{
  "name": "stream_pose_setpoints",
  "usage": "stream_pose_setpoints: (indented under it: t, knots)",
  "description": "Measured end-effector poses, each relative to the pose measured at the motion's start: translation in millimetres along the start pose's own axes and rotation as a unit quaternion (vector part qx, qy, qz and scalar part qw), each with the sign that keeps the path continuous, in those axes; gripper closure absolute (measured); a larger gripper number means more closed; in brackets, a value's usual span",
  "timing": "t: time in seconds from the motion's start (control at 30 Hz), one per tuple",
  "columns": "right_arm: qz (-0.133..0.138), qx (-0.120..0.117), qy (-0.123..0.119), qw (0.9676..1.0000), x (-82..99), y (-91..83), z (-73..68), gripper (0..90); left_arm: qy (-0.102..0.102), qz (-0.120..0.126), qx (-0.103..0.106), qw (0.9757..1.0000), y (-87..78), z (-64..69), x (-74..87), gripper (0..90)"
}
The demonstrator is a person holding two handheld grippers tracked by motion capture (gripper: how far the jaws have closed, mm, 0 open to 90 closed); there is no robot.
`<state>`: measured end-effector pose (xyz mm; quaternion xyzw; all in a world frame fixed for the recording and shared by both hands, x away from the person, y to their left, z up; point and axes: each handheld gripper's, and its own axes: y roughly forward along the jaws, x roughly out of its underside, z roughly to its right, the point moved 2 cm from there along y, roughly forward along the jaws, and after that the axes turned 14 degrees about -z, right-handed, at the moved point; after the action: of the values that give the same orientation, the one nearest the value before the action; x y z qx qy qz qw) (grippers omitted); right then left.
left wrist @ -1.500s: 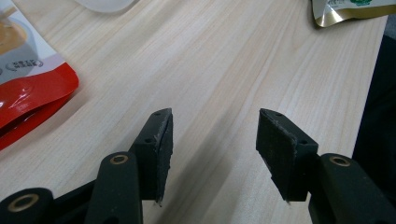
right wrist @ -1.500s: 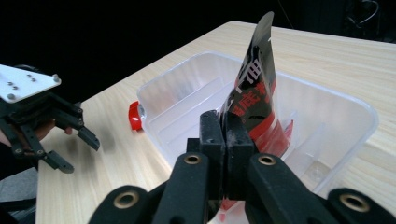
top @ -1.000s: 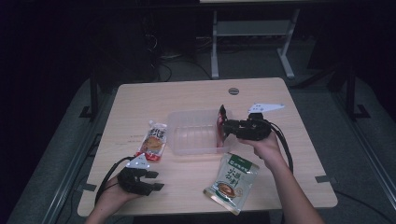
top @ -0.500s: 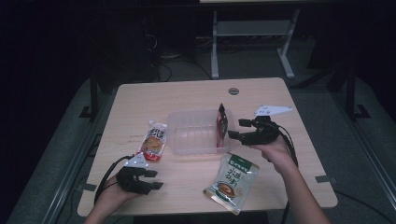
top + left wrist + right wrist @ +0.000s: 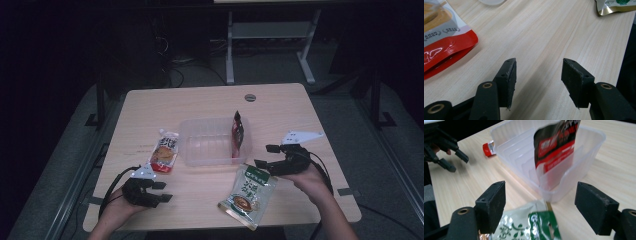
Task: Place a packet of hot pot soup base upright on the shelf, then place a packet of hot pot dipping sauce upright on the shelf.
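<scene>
A clear plastic bin (image 5: 210, 142) sits mid-table, and a dark red packet (image 5: 238, 131) stands upright in its right end (image 5: 556, 142). My right gripper (image 5: 264, 156) hovers just right of the bin's near corner. Its jaws (image 5: 540, 195) have just been opening and nothing is between them. A green pouch (image 5: 248, 192) lies flat below it (image 5: 529, 225). My left gripper (image 5: 163, 191) rests open and empty (image 5: 537, 72) near the front left edge. An orange-and-red pouch (image 5: 165, 152) lies just beyond it (image 5: 444, 42).
The wooden table (image 5: 280, 105) has a round cable hole (image 5: 250, 97) at the back. A white desk frame (image 5: 270, 35) stands on the dark floor behind. The bin's ribbed wall (image 5: 579, 170) is close ahead of the right jaws.
My right gripper let go of the dark red packet, which stays standing in the bin. It drew back toward the near right, over the green pouch. The left gripper stayed put.
</scene>
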<state>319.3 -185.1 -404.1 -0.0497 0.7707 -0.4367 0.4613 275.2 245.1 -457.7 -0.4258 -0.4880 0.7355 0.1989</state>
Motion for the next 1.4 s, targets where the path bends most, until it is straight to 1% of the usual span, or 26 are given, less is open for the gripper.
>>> stream_pose_setpoints:
  t: [0.03,0.13,0.27,0.37,0.4,0.47,0.53,0.63,0.67,0.7,0.77,0.8,0.87,0.9,0.97,1.0,1.03,1.07,1.1,1.13,1.17,1.2,1.27,1.33,1.37,1.4]
  knots:
    - [0.0,0.0,0.0,1.0,0.0,0.0,0.0,24.3,-0.002,0.002,0.0,1.0,0.3,0.6,-0.3,45.4]
    - [-0.007,0.0,0.002,1.0,13.7,-0.8,-2.5,24.0,-0.005,-0.001,0.0,1.0,0.7,2.8,-0.4,45.4]
    - [-0.009,0.002,0.0,1.0,25.8,-3.8,-6.9,23.2,-0.001,0.0,-0.003,1.0,0.0,3.3,-0.6,45.4]
    - [-0.009,-0.001,0.003,1.0,30.2,-4.4,-7.4,23.1,0.002,-0.003,-0.005,1.0,-0.9,2.4,0.3,45.4]
    - [-0.01,-0.003,0.004,0.9999,32.9,-4.5,-7.6,23.1,-0.002,0.0,-0.004,1.0,-0.6,2.5,0.7,45.4]
    - [-0.016,-0.002,0.005,0.9999,42.1,-3.3,-6.8,23.1,0.0,-0.005,-0.016,0.9999,-3.9,-0.5,1.9,45.4]
    - [-0.02,-0.004,0.008,0.9998,45.3,-3.2,-6.9,23.0,-0.003,-0.005,-0.019,0.9998,-5.2,-1.9,2.3,45.2]
    - [-0.033,-0.006,0.009,0.9994,54.0,-2.0,-5.6,22.6,-0.015,-0.006,-0.031,0.9994,-10.0,-6.3,3.5,44.8]
    - [-0.036,-0.005,0.01,0.9993,56.1,-1.5,-4.8,22.6,-0.025,-0.002,-0.034,0.9991,-11.4,-7.0,3.6,44.5]
    - [-0.04,-0.004,0.012,0.9991,57.3,-1.1,-3.4,22.5,-0.031,-0.005,-0.044,0.9985,-16.1,-11.5,3.3,44.1]
    - [-0.037,-0.003,0.015,0.9992,56.8,-0.5,-2.5,22.5,-0.043,-0.002,-0.054,0.9976,-21.3,-16.7,1.8,43.9]
    - [-0.037,-0.003,0.015,0.9992,56.8,-0.5,-2.5,22.5,-0.043,-0.002,-0.054,0.9976,-21.3,-16.7,1.8,43.8]
    - [-0.038,-0.003,0.017,0.9991,57.7,0.6,-1.7,22.5,-0.054,0.001,-0.062,0.9966,-26.0,-22.7,-0.6,43.5]
    - [-0.041,-0.002,0.016,0.999,58.4,1.7,-1.0,22.6,-0.067,0.009,-0.068,0.9953,-29.1,-28.1,-3.7,43.5]
    - [-0.041,-0.001,0.017,0.999,58.4,2.0,-0.9,22.6,-0.069,0.01,-0.071,0.995,-30.4,-31.0,-5.7,43.5]
    - [-0.041,-0.001,0.018,0.999,58.3,2.3,-0.7,22.6,-0.072,0.011,-0.073,0.9947,-31.1,-33.2,-7.7,44.6]
    - [-0.042,-0.003,0.021,0.9989,57.8,3.0,-0.7,22.8,-0.07,0.01,-0.074,0.9947,-31.4,-37.2,-11.5,53.7]
    - [-0.042,-0.003,0.021,0.9989,57.7,3.5,-0.4,22.8,-0.07,0.01,-0.074,0.9947,-31.4,-37.2,-11.5,55.7]
    - [-0.043,-0.002,0.024,0.9988,57.7,3.8,-0.3,22.9,-0.073,0.009,-0.082,0.9939,-31.7,-43.1,-17.3,58.3]
    - [-0.043,-0.002,0.024,0.9988,57.7,3.8,-0.3,22.9,-0.073,0.009,-0.082,0.9939,-31.7,-43.1,-17.3,63.1]
    - [-0.042,0.0,0.026,0.9988,57.5,3.8,0.3,23.0,-0.084,0.017,-0.086,0.9926,-32.8,-48.9,-23.9,67.3]
    - [-0.042,0.0,0.026,0.9988,57.5,3.8,0.3,23.0,-0.084,0.017,-0.086,0.9926,-32.8,-48.9,-23.9,70.7]
    - [-0.041,0.001,0.025,0.9989,57.6,3.1,0.5,23.1,-0.095,0.027,-0.087,0.9913,-33.9,-56.8,-34.0,80.8]
    - [-0.041,0.001,0.022,0.9989,57.9,2.4,1.4,23.1,-0.101,0.032,-0.082,0.9909,-32.9,-59.0,-37.0,89.5]
    - [-0.041,0.001,0.022,0.9989,57.9,2.4,1.4,23.1,-0.099,0.03,-0.082,0.9912,-31.4,-61.9,-39.9,89.5]
    - [-0.04,0.002,0.025,0.9989,57.9,2.5,1.7,23.3,-0.105,0.031,-0.079,0.9908,-27.6,-64.0,-43.8,89.6]
